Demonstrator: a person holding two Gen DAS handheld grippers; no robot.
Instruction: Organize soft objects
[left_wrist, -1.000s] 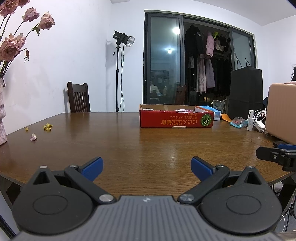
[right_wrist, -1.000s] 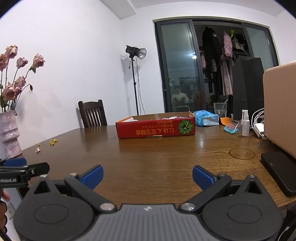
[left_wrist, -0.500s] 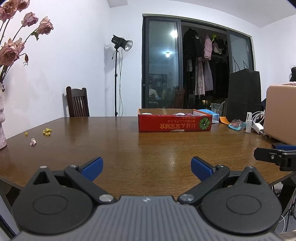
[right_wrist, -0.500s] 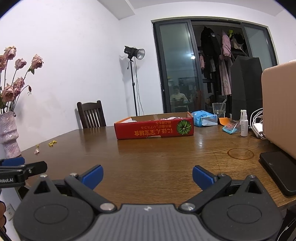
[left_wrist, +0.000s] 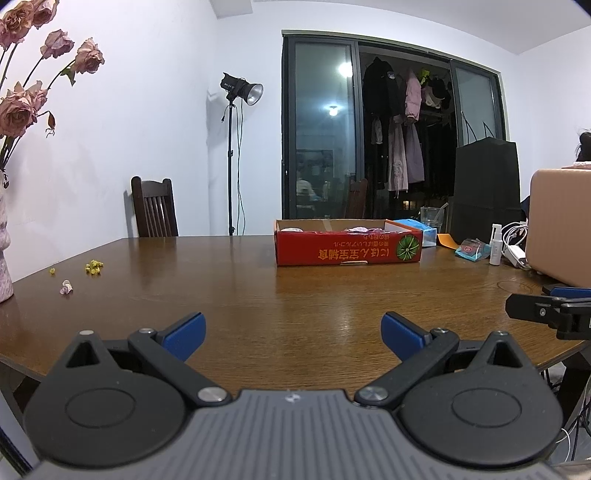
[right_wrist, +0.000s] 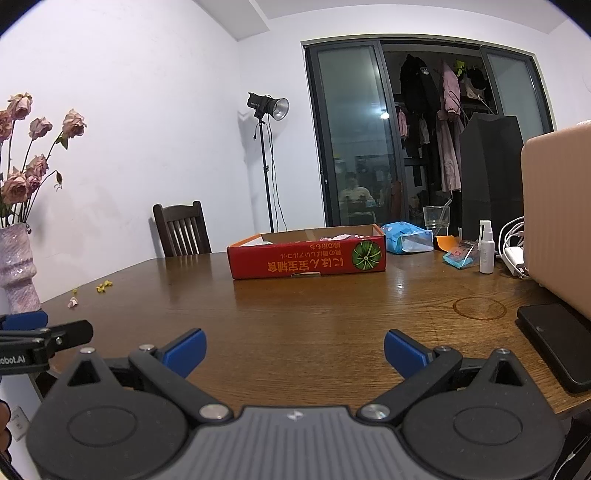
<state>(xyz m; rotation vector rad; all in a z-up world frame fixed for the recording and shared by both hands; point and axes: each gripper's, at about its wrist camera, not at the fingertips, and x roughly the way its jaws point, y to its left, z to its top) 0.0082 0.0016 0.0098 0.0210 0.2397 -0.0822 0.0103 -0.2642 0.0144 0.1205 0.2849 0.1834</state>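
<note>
Above the near edge of the bench (left_wrist: 295, 295), both tools hang spread and empty, tipped a touch lower than a second ago.

Since then the left tool (left_wrist: 291, 326) and right tool (right_wrist: 293, 345) have only drifted slightly; nothing on the bench has moved. Pale pink soft objects (right_wrist: 340, 235) lie inside the red cardboard box (left_wrist: 347, 251), well beyond both tools, barely showing over its rim. With no soft thing loose on the wood, the scene suits items waiting to be sorted out of the box, or already gathered there.
</note>
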